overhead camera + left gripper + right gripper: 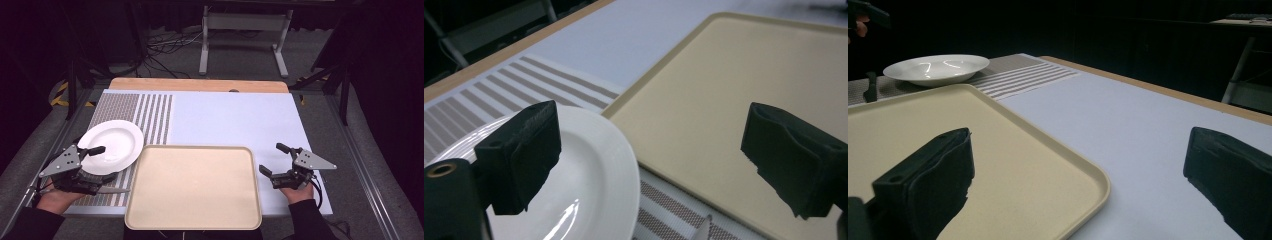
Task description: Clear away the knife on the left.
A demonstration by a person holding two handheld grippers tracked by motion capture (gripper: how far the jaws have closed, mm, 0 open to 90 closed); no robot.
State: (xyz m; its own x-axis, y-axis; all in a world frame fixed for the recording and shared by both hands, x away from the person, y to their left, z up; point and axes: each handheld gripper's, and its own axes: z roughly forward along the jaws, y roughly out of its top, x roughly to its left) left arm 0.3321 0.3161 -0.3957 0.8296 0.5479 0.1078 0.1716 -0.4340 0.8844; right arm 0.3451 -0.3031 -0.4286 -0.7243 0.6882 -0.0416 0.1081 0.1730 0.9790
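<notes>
A white plate rests on a striped placemat at the left of the table. Beside it at the front centre lies a large beige tray with nothing on it. My left gripper is open at the plate's near rim; in the left gripper view one jaw hangs over the plate and the other over the tray. My right gripper is open just right of the tray, with nothing between its jaws. The plate sits beyond the tray.
A silvery blade tip lies on the placemat under my left hand, its point near the tray's edge. A pale blue-white cover spreads over the table behind and right of the tray. A wooden strip marks the far edge.
</notes>
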